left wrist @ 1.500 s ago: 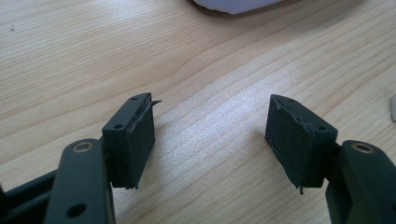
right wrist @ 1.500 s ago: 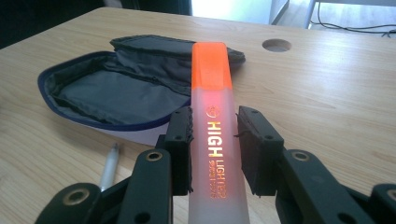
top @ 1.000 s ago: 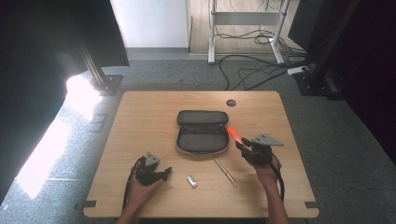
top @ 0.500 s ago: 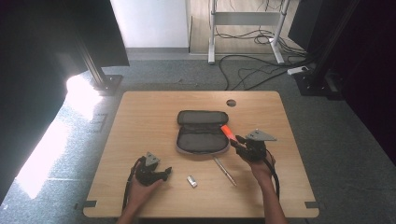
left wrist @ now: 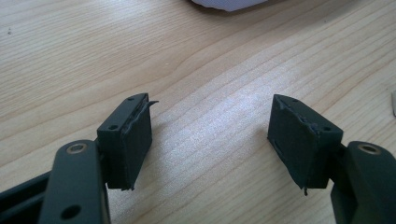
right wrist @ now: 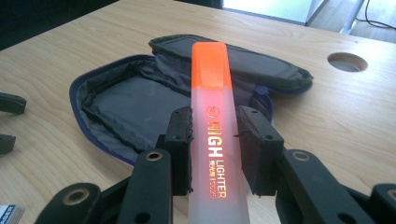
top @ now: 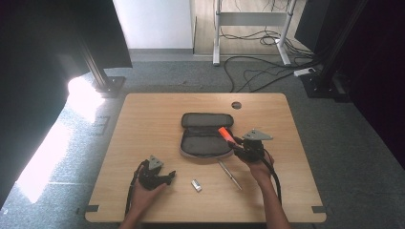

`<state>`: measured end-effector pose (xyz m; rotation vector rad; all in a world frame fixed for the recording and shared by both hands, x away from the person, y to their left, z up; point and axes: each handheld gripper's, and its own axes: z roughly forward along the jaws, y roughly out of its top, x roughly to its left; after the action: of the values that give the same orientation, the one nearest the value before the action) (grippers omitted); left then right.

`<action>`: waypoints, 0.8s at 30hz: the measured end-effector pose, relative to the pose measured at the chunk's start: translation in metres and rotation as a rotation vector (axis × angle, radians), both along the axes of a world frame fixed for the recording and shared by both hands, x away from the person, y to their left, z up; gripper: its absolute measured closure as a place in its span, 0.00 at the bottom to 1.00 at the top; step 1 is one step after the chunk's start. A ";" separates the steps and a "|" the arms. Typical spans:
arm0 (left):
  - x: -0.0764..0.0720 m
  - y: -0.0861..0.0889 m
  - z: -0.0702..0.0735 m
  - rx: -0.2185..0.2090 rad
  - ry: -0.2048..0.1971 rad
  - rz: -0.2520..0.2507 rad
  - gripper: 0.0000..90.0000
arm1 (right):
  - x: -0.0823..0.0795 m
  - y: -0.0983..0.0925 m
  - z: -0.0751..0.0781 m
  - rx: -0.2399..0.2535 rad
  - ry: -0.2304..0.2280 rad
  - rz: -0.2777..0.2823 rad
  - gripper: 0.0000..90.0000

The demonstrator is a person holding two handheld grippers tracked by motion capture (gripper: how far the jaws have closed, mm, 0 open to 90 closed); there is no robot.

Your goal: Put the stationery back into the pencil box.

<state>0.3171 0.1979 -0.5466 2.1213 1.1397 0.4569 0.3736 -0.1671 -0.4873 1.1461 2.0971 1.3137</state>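
Observation:
My right gripper (top: pixel 236 142) is shut on an orange highlighter (top: pixel 224 133), whose orange cap points up and left over the right edge of an open dark pencil case (top: pixel 205 138). In the right gripper view both pads (right wrist: pixel 181 135) press the translucent barrel of the highlighter (right wrist: pixel 211 70), with the case (right wrist: pixel 121 107) lying open just beyond it. My left gripper (top: pixel 168 175) rests at the table's front left, open. In its own view the left gripper (left wrist: pixel 212 135) has only bare wood between its jaws.
A slim pen (top: pixel 230 175) lies on the wooden table (top: pixel 153 119) in front of the case. A small white item (top: pixel 196 185) sits between the two hands. A round cable hole (top: pixel 236 105) is behind the case. Cables run across the floor beyond the table.
My right gripper has carried the highlighter to the left, from beside the case to over its right edge. The left hand has stayed where it was.

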 end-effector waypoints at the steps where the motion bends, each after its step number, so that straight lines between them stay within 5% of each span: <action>1: 0.000 0.000 0.000 0.000 0.000 0.000 0.34 | 0.002 0.004 0.000 0.001 -0.003 0.009 0.73; 24: 0.000 0.000 0.000 -0.003 0.002 -0.001 0.33 | 0.025 0.036 -0.003 -0.016 0.033 0.078 0.73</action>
<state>0.3173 0.1979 -0.5466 2.1197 1.1398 0.4530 0.3991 -0.1311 -0.4901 1.0962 2.1925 1.3187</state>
